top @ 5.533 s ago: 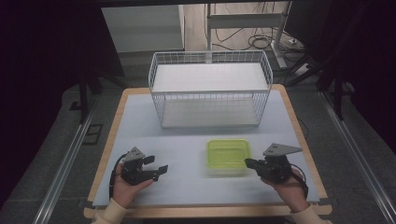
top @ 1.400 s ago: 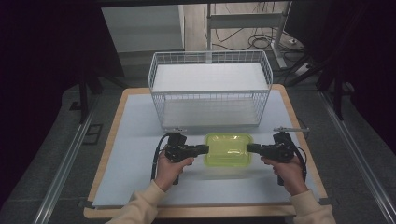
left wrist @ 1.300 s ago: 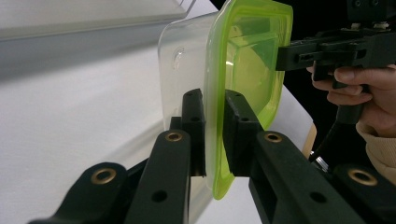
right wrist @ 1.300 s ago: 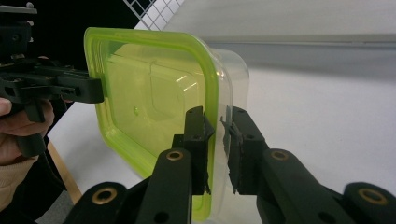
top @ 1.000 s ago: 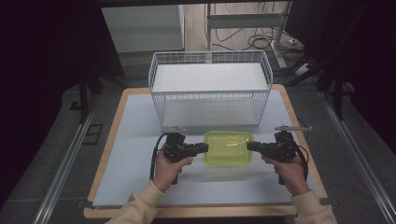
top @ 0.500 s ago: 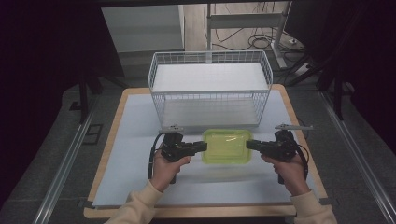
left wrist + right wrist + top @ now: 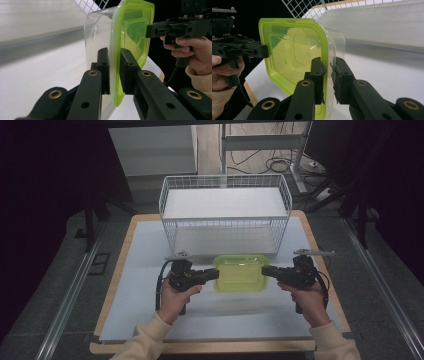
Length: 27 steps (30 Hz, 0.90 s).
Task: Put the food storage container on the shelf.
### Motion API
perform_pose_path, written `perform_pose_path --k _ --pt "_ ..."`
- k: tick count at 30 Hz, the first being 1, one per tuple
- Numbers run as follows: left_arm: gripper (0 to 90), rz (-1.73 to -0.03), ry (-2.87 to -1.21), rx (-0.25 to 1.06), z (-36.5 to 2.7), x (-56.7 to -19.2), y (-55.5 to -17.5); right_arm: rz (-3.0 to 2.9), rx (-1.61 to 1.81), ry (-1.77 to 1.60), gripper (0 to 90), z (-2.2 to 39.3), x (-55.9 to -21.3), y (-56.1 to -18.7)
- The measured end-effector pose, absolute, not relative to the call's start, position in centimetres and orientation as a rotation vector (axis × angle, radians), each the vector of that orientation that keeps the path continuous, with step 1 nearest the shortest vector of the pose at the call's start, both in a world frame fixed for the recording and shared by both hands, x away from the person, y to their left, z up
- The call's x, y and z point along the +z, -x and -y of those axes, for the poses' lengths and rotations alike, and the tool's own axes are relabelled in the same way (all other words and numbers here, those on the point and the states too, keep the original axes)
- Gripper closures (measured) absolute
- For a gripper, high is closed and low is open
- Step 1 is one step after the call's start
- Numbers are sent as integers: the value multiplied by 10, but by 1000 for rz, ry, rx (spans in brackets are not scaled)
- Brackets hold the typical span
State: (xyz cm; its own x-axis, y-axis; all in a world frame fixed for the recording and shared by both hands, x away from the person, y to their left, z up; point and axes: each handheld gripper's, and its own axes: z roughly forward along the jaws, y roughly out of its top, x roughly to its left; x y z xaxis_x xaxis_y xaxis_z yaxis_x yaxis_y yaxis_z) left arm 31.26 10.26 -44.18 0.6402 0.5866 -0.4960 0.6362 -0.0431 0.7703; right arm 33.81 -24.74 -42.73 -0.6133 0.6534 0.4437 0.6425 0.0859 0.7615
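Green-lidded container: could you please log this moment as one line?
green-lidded container | left gripper: shut on rim | right gripper: shut on rim | near wire basket

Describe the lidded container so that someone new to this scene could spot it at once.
Start at the white wire basket at the back of the white table top. Just in front of it, the container sits between the left tool and the right tool, each clamped on one edge. Its yellow-green lid over a clear body is the scene's one bright colour.
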Motion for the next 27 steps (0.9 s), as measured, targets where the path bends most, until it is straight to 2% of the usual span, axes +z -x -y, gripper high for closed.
perform_pose_path --k 11,27 --pt "805 -1012 -1688 -39 -113 -433 -316 -2313 1613 -1342 792 235 -414 -347" --pt "805 -966 -1681 14 -119 -398 -323 -2267 1642 -1289 791 230 -380 -350"
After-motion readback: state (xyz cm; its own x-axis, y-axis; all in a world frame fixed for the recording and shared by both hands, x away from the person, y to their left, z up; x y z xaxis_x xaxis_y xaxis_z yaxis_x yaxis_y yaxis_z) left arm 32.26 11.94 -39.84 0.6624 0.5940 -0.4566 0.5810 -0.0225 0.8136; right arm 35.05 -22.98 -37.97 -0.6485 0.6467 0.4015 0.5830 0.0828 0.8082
